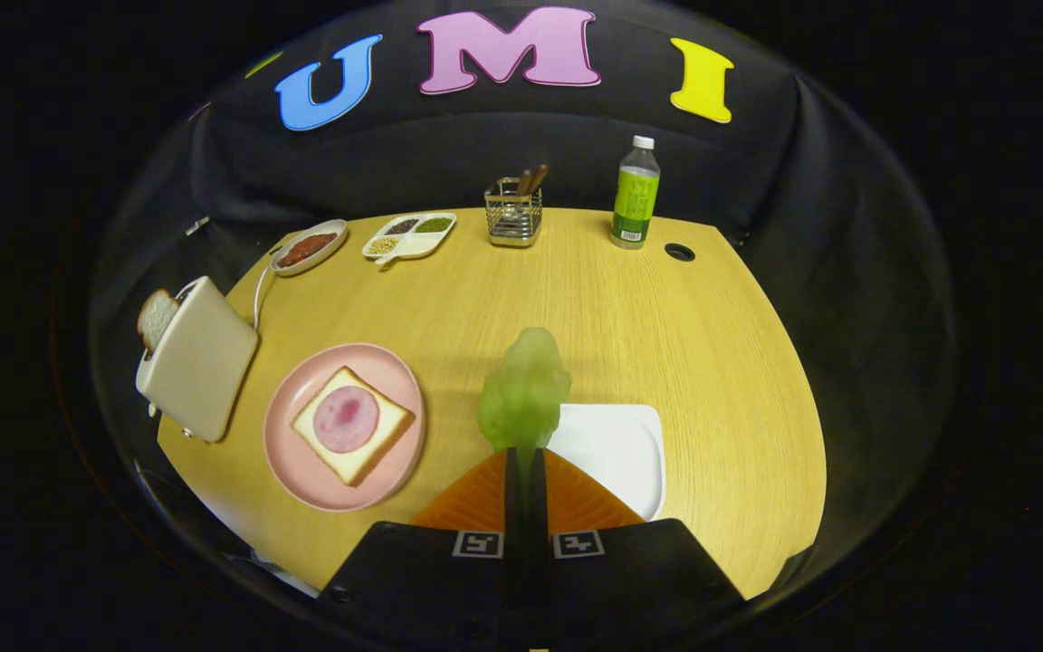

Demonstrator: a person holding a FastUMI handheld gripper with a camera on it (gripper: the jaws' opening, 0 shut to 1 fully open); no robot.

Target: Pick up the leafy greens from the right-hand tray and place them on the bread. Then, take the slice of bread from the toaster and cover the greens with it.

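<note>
My gripper (524,451) is shut on the stem end of the leafy greens (524,389), a pale green bunch that sticks out ahead of the fingers, lifted above the table. Just right of the fingers lies the white tray (617,448), bare. Left of the fingers sits a pink plate (304,453) holding a bread slice (351,426) topped with a round pink ham slice (346,418). Further left stands a cream toaster (200,362) with a slice of bread (156,317) poking out of its slot.
Along the far edge of the wooden table (666,344) stand an oval dish of red sauce (308,247), a divided dish of grains (409,234), a wire holder with utensils (513,215) and a green-labelled bottle (636,195). A cable hole (679,252) lies near the bottle.
</note>
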